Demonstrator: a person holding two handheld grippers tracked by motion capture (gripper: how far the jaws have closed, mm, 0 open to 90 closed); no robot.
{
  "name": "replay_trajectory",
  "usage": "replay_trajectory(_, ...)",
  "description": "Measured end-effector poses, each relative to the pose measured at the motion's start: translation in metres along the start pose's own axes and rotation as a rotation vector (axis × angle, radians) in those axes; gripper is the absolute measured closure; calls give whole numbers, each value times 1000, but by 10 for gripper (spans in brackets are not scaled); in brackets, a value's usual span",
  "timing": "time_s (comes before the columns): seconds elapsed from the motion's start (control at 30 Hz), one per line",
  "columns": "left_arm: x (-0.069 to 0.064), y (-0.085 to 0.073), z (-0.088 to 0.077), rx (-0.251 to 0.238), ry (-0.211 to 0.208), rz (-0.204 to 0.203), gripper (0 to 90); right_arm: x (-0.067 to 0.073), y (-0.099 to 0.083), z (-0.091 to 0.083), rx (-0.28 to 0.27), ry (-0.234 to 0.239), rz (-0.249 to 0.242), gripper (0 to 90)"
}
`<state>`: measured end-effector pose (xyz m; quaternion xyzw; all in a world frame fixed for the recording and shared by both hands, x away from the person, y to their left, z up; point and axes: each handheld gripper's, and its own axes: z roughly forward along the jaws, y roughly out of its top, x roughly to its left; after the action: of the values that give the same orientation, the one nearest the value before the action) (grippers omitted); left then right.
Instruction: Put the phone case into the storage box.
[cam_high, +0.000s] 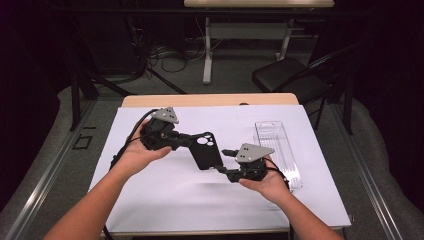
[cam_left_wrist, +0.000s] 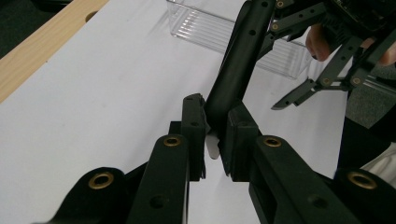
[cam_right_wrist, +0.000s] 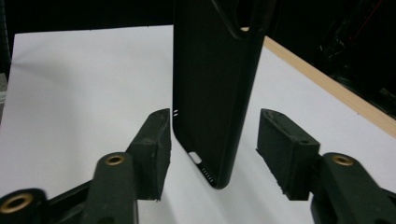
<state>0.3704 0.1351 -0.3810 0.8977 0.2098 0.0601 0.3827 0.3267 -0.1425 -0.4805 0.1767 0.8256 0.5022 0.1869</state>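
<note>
In the high view the left gripper (cam_high: 184, 140) clamps the upper end of a black phone case (cam_high: 205, 150) held in the air above the white table cover (cam_high: 165, 185), while the right gripper (cam_high: 222, 161) sits at the case's lower end, and a clear plastic package (cam_high: 277, 150) lies on the cover just beyond the right hand (cam_high: 267, 182); no writing can be read. In the left gripper view its pads (cam_left_wrist: 194, 121) pinch the case's edge (cam_left_wrist: 236, 70), with the other gripper (cam_left_wrist: 299, 88) farther off before the clear package (cam_left_wrist: 205, 28). In the right gripper view the pads (cam_right_wrist: 156, 140) stand parted, apart from the case (cam_right_wrist: 210, 93) hanging between them, none touching it.
</note>
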Motion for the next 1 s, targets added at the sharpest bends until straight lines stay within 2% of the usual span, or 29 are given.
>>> replay_trajectory(0.13, 0, 0, 1, 6, 8, -12, 810, 1, 2, 0, 40, -19, 24, 339)
replay_trajectory(0.37, 1, 0, 3, 20, 18, -18, 810, -1, 4, 0, 40, -61, 59, 154)
replay_trajectory(0.47, 1, 1, 4, 20, 22, -25, 810, -2, 4, 0, 47, -76, 87, 136)
replay_trajectory(0.6, 1, 2, 4, 24, 25, -30, 810, -2, 5, 0, 55, -81, 109, 46)
replay_trajectory(0.77, -1, 3, 4, 27, 29, -30, 810, -4, 7, -1, 59, -68, 133, 14)
replay_trajectory(1.0, -2, 6, 6, 41, 29, -20, 810, -2, 13, -5, 69, -79, 111, 0)
